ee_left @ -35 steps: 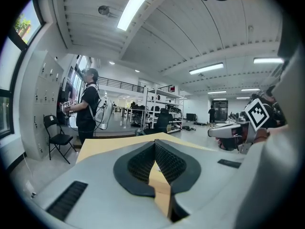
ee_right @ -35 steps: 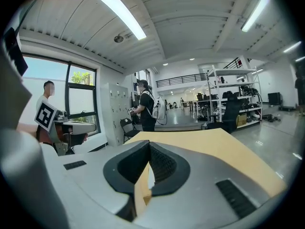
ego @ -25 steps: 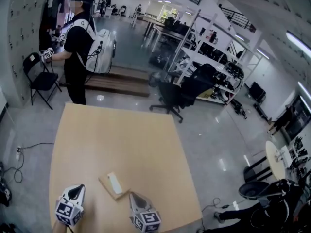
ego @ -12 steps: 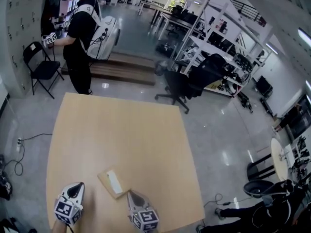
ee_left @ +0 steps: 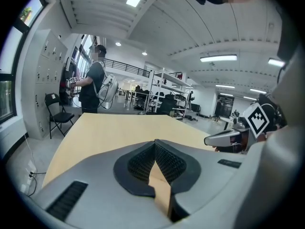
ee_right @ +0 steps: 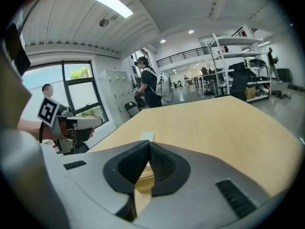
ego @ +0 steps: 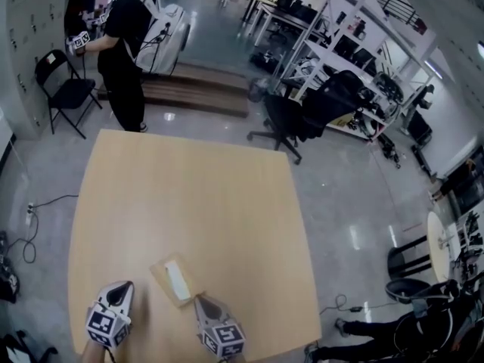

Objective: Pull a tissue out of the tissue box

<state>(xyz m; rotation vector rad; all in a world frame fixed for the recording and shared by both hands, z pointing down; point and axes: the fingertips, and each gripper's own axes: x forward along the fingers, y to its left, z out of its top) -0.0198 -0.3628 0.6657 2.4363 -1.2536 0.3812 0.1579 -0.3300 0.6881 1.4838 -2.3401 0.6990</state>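
Note:
A flat tan tissue box (ego: pixel 176 280) lies on the wooden table (ego: pixel 189 203) near its front edge, a white tissue (ego: pixel 178 278) showing in its top slot. My left gripper (ego: pixel 120 289) hovers left of the box, jaws shut and empty; its closed tips (ee_left: pixel 155 142) point across the bare tabletop. Just behind the box's near right corner is my right gripper (ego: pixel 199 302), also shut on nothing. In the right gripper view the tissue (ee_right: pixel 147 136) peeks just over the closed tips (ee_right: pixel 148 144). Each gripper shows in the other's view: the right gripper (ee_left: pixel 229 137) and the left gripper (ee_right: pixel 78 123).
A person with a white backpack (ego: pixel 125 44) stands beyond the table's far left corner, beside a black folding chair (ego: pixel 64 89). A black office chair (ego: pixel 283 123) and shelving (ego: pixel 348 59) stand past the far right corner. The table's front edge runs just under both grippers.
Both grippers have sunk a little toward the table, still shut. The head view has tipped further down. The tissue box has not moved.

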